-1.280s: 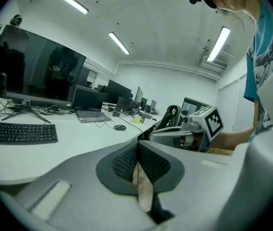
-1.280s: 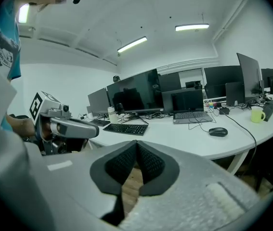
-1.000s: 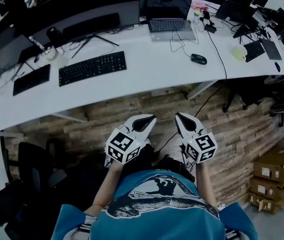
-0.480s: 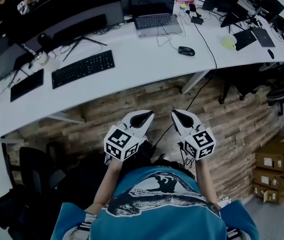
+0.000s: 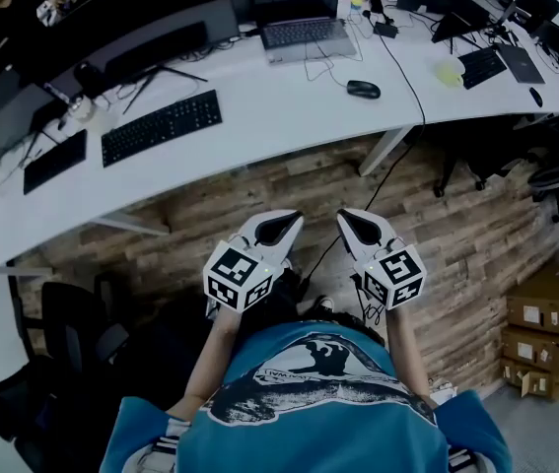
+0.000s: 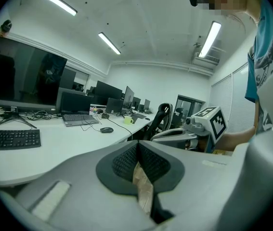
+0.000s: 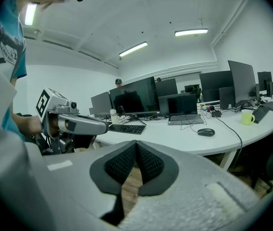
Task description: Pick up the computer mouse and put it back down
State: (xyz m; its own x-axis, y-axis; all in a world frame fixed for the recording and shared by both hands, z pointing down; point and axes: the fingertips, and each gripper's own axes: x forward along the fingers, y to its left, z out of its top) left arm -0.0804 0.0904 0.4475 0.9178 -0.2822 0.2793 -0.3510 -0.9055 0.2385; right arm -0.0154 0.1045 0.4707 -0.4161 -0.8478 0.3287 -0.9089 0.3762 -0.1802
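Both tools shut, nothing held. Left gripper point(image 6: 137, 150): ribbed black pads pressed together, nothing between them. Right gripper point(image 7: 136, 160): the same, pads meeting along one line, empty. In the head view, held side by side just in front of the person's teal shirt point(image 5: 309, 402), tips pointing toward the desk, above the plank floor point(image 5: 456, 235) and short of the front edge of the white curved desk point(image 5: 279, 106). Computer mouse point(image 5: 363, 89), black, lying flat on the desk's right half, nearer the front edge than the back edge, well apart from both grippers and untouched. Behind it and to its left, toward the back edge, an open laptop point(image 5: 304, 33). To its right, a yellow-green mug point(image 5: 448, 74). Between mouse and mug, a black cable point(image 5: 404, 67) running across the surface and down over the front edge. On the left half, a black keyboard point(image 5: 161, 126) near the middle and a second keyboard point(image 5: 54, 161) toward the left end, with a dark monitor point(image 6: 25, 73) standing behind them along the back edge. On the floor at the lower right, stacked cardboard boxes point(image 5: 545, 333).
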